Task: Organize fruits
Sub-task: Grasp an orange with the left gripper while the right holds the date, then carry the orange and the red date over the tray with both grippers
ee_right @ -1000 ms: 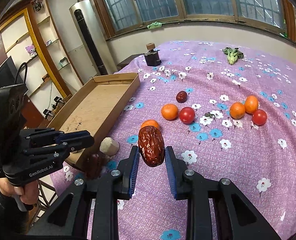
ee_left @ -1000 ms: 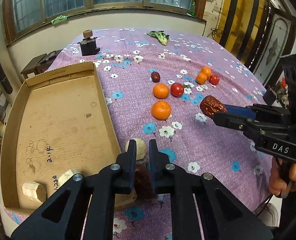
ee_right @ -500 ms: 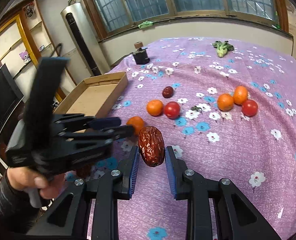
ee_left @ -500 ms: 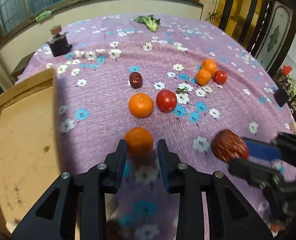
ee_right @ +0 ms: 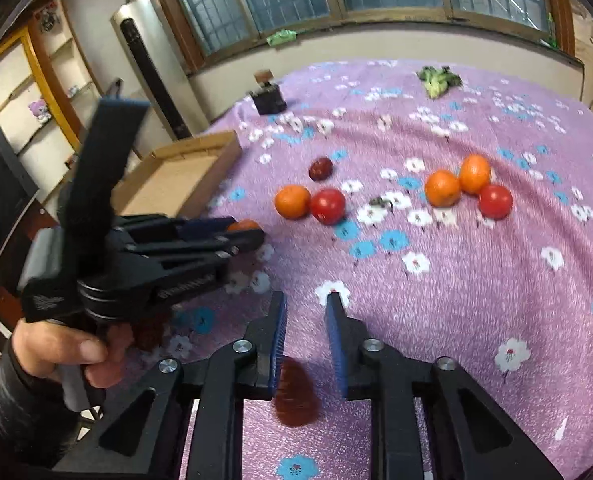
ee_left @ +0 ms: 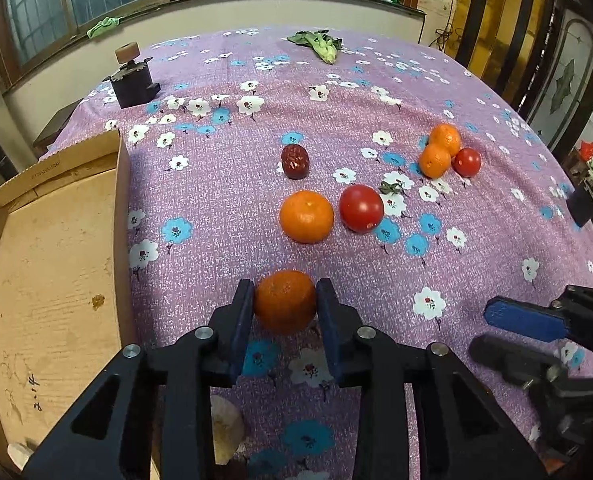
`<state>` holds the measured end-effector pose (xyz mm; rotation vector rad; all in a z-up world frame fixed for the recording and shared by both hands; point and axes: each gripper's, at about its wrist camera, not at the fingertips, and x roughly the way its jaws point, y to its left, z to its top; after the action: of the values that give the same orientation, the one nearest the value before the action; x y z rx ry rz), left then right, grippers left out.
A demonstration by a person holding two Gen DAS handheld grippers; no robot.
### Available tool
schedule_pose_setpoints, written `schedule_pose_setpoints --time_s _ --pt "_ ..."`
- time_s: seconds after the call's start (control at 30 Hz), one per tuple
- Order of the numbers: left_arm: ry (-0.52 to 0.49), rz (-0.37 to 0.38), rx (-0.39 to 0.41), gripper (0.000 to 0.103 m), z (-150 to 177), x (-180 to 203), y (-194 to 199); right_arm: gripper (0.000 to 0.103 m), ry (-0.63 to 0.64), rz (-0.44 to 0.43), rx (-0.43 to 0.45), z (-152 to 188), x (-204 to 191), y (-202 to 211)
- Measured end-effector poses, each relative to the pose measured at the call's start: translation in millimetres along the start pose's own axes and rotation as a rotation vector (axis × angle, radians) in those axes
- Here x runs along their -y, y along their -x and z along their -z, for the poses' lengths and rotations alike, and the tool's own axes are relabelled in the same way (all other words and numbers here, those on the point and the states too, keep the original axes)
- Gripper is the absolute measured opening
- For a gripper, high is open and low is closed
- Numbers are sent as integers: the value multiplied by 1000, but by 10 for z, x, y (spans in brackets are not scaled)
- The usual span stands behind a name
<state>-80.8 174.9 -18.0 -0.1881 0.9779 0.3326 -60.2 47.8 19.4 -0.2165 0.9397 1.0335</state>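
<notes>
**Left pads at the near mandarin, right date loose**

We square the left gripper [ee_left: 284,306] on the near mandarin [ee_left: 285,301], which sits just right of the cardboard tray [ee_left: 48,264]; pads flank it and look touching, though we cannot tell if it is gripped. Close gently, lift straight, then cross the tray wall. Our right gripper [ee_right: 305,330] is parted, a blurred red date [ee_right: 295,394] below its fingers, apparently unheld. The left hand [ee_right: 60,354] holds its handle low, fingers pointing away from the tray.

We are seeing a purple tablecloth [ee_left: 224,248] with white and blue flowers, orange mandarins [ee_left: 306,216], red tomatoes [ee_left: 361,208], dark red dates [ee_left: 295,161], and a tan cardboard tray [ee_left: 48,264].
</notes>
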Motion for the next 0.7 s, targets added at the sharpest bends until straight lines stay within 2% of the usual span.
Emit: schedule_pose_setpoints --time_s 0.13,0.2,0.33,0.37,0.5,0.53,0.57,0.6,0.63,0.7 --pt "-24 -48 -33 31 17 60 -95 32 -5 -38 -31 96 -12 -37" --pt "0 -25 -32 31 15 27 -108 45 20 -51 -37 157 -65 -6" --pt "6 -21 -38 31 -18 38 -102 46 80 -36 -66 241 -223 -71" --pt "4 -21 -36 31 -16 48 -99 48 98 -49 -73 255 -278 -106" --pt "9 -7 -29 30 9 39 -81 47 217 -16 -108 337 -543 -200" --pt "8 -6 -26 30 13 41 -72 44 237 -8 -114 359 -583 -212" --pt "7 -6 -25 29 13 44 -85 32 256 -2 -126 392 -626 -243" --pt "7 -5 -24 29 8 39 -93 26 271 9 -126 427 -658 -260" --pt "8 3 -22 29 15 41 -85 26 296 35 -114 462 -701 -256" --pt "13 23 -18 28 38 39 -63 26 282 13 -108 473 -690 -234"
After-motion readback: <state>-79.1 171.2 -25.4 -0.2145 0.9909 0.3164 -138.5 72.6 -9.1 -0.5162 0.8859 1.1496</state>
